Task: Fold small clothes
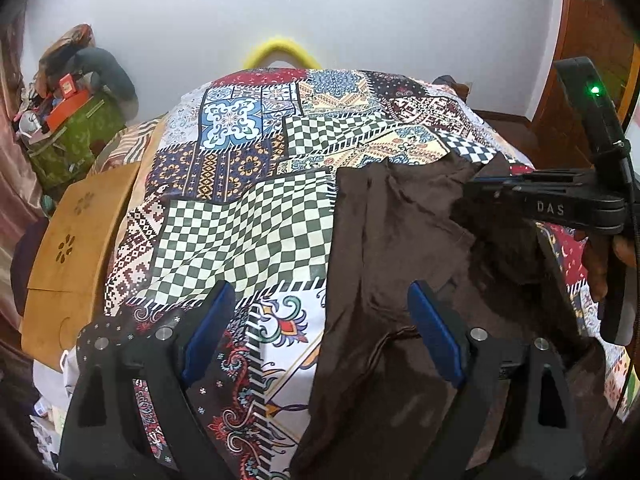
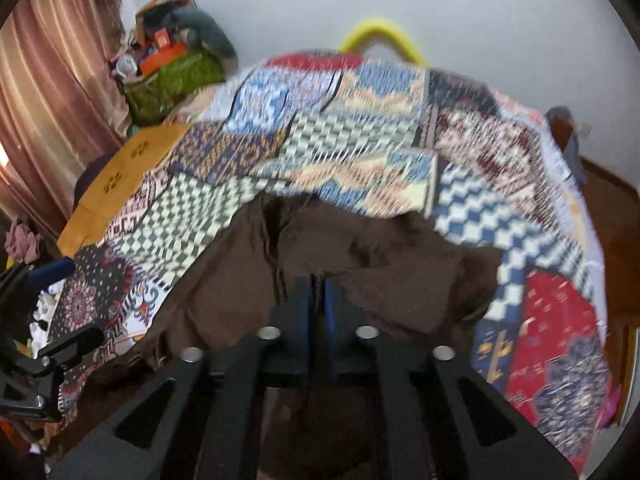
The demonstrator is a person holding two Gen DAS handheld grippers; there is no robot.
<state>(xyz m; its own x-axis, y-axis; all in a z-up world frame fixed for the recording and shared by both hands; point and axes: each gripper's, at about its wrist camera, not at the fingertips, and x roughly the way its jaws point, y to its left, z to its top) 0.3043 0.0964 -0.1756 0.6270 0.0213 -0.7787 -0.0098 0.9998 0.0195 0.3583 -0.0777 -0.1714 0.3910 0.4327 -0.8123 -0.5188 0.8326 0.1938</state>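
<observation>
A dark brown garment (image 1: 400, 264) lies on a patchwork bedspread (image 1: 248, 216), on the right half of the left wrist view. My left gripper (image 1: 320, 312) is open and empty, its right finger over the garment's left part, its left finger over bare bedspread. My right gripper (image 1: 476, 182) comes in from the right, shut on the brown garment's upper right edge. In the right wrist view the right gripper (image 2: 318, 280) is shut on the brown garment (image 2: 360, 264), which bunches up in front of it. The left gripper's fingers (image 2: 52, 270) show at the left edge.
A low wooden table (image 1: 68, 252) stands left of the bed. A green bag with clutter (image 1: 72, 136) sits at the far left against the wall. A yellow curved object (image 1: 280, 50) is behind the bed. Curtains (image 2: 48, 100) hang at the left.
</observation>
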